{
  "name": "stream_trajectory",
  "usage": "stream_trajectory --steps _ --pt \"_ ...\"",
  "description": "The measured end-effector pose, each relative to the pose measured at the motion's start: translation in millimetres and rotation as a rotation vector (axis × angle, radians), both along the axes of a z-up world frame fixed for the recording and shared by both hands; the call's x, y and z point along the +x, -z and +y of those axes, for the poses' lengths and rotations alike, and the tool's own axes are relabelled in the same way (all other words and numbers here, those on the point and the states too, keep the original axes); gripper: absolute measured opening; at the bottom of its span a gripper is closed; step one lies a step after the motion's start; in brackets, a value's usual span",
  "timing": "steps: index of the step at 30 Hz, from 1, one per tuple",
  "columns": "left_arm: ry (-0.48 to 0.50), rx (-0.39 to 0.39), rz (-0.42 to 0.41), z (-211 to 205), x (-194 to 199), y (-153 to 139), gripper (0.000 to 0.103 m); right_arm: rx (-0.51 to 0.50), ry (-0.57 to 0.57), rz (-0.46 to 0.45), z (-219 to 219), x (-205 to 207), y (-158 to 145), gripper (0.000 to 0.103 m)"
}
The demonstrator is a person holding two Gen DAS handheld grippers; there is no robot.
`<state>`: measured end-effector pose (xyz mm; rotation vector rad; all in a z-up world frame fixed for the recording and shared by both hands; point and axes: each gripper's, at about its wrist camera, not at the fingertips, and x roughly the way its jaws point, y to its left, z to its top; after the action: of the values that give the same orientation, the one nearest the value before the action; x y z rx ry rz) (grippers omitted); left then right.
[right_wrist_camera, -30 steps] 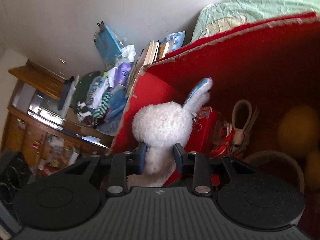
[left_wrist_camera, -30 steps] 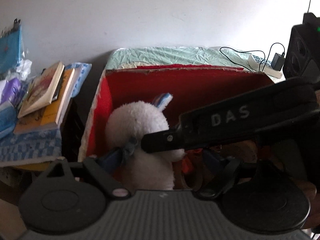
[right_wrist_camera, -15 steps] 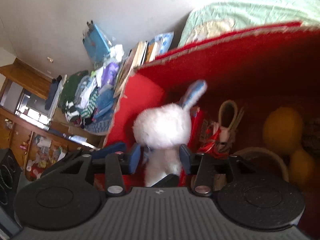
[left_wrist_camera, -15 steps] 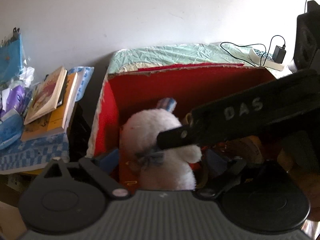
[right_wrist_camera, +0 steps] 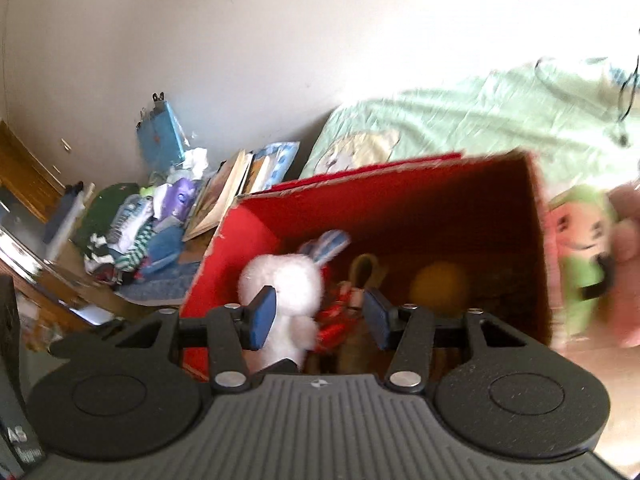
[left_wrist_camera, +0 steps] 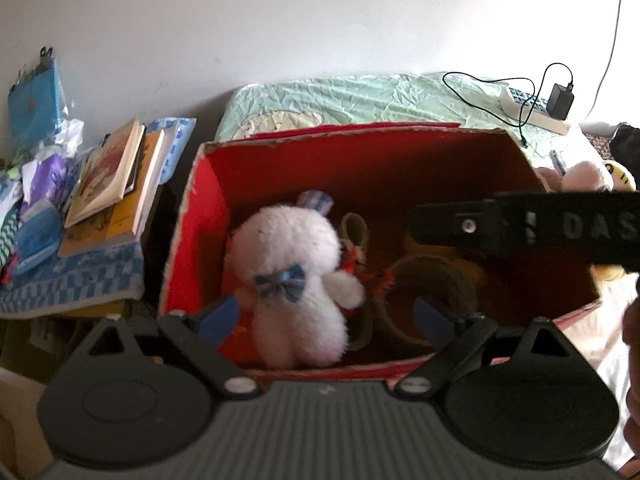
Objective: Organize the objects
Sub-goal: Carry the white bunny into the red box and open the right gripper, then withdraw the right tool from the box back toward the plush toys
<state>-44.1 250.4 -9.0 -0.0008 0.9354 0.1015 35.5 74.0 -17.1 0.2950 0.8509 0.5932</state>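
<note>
Right view blurred at its right edge; a green and pink plush (right_wrist_camera: 584, 256) there is hard to make out; box floor dark. White plush rabbit (left_wrist_camera: 294, 276) sits inside the red box (left_wrist_camera: 200, 216), at its left wall, back turned. Left gripper (left_wrist_camera: 326, 318) spread wide, empty; right gripper (right_wrist_camera: 318, 316) spread wide, empty, above the box. Box rests on a bed (left_wrist_camera: 360, 98) with green sheet; 1 pile of books (left_wrist_camera: 112, 184) on a desk beside; plain white wall behind.

A plain white wall (left_wrist_camera: 280, 20) backs the room, washed out by bright light at the right in the right wrist view. Against it stands a bed (left_wrist_camera: 360, 100) under a crumpled pale green sheet, and wooden furniture (right_wrist_camera: 24, 184) shows at far left.
</note>
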Motion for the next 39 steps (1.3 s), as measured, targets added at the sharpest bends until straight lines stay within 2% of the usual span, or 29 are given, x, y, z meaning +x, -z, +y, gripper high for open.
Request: stream_trajectory --steps 7,11,18,21,26,39 --pt "-0.045 0.049 0.024 -47 -10 -8 0.095 -0.023 0.016 -0.028 -40 -22 -9 0.054" --pt "-0.057 0.040 0.040 -76 -13 -9 0.095 -0.037 0.047 -0.026 -69 -32 -11 0.054" --pt "-0.043 0.068 0.036 -129 -17 -8 0.095 -0.065 0.096 -0.022 -115 -39 -11 0.054" --pt "-0.036 0.076 0.035 -150 -15 -8 0.101 -0.078 0.111 -0.023 -133 -43 -10 0.054" --pt "-0.010 0.100 0.027 -187 -9 -7 0.101 -0.112 0.147 -0.031 -161 -46 -8 0.054" --pt "0.033 0.144 0.048 -252 8 -1 0.101 -0.083 0.224 0.016 -228 -42 6 0.054"
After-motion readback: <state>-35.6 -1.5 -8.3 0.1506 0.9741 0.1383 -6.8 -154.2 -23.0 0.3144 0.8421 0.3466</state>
